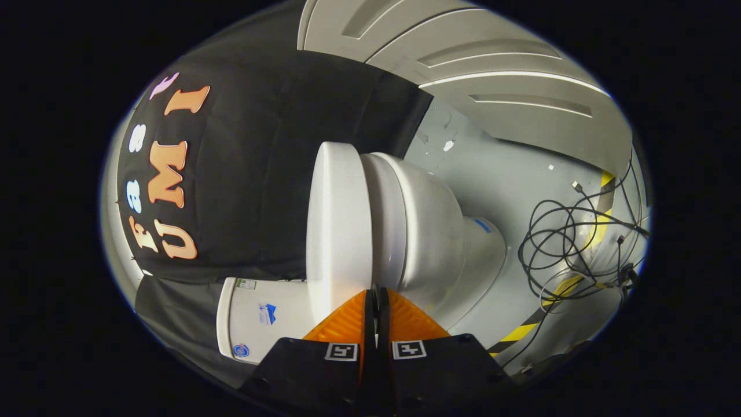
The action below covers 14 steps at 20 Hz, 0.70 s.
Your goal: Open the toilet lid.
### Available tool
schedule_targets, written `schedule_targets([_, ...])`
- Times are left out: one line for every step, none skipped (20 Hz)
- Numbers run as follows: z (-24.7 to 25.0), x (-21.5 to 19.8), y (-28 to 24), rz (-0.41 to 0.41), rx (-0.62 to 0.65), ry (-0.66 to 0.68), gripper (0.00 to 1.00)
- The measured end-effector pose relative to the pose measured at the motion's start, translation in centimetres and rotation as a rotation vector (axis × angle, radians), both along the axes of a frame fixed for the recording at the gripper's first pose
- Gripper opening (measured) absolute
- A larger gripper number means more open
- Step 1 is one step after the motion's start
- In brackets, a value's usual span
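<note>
Grey booth floor (492, 174), camera rolled sideways. Toilet lid (338, 226) down on white toilet bowl (428, 231), just ahead of gripper (377, 295), fingers pressed together, grasping nothing. Cistern (260, 315) behind lid; tangled cables (579, 243) beyond bowl. Best to hook under lid's front edge, lift steadily.

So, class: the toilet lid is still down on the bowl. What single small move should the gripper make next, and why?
Probably ease the gripper forward and part its fingers. They are pressed together just short of the lid, which lies flat on the seat above the bowl, so nothing is gripped yet. The fingertips line up with the lid's edge, the likely place to catch it.
</note>
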<state>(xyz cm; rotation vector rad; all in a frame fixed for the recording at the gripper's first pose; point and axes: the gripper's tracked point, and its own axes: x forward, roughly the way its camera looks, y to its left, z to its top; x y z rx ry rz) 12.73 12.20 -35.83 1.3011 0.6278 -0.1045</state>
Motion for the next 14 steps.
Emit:
schedule_targets([0.12, 0.19, -0.13, -0.011, 0.021, 0.000, 0.08])
schedule_targets([0.28, 0.19, 0.01, -0.010, 0.051, 0.004, 0.08])
schedule_targets([0.45, 0.09, 0.08, -0.010, 0.076, 0.005, 0.08])
schedule_targets([0.12, 0.35, -0.09, -0.008, 0.077, 0.006, 0.08])
schedule_targets([0.01, 0.36, -0.22, -0.004, 0.054, 0.006, 0.08])
schedule_targets([-0.04, 0.30, -0.34, 0.003, 0.020, 0.006, 0.08])
schedule_targets([-0.09, 0.30, -0.32, 0.012, -0.007, 0.007, 0.08])
schedule_targets([0.11, 0.21, -0.23, 0.017, -0.016, 0.007, 0.08])
schedule_targets([0.25, 0.23, -0.11, 0.018, -0.003, 0.010, 0.08])
schedule_targets([0.34, 0.10, -0.03, 0.016, 0.013, 0.013, 0.08])
schedule_targets([0.41, 0.18, 0.03, 0.014, 0.015, 0.013, 0.08])
schedule_targets([0.47, 0.13, -0.10, 0.018, 0.000, 0.009, 0.08])
schedule_targets([0.51, 0.20, -0.08, 0.025, -0.025, 0.005, 0.08])
schedule_targets([0.74, 0.16, -0.06, 0.034, -0.047, 0.003, 0.08])
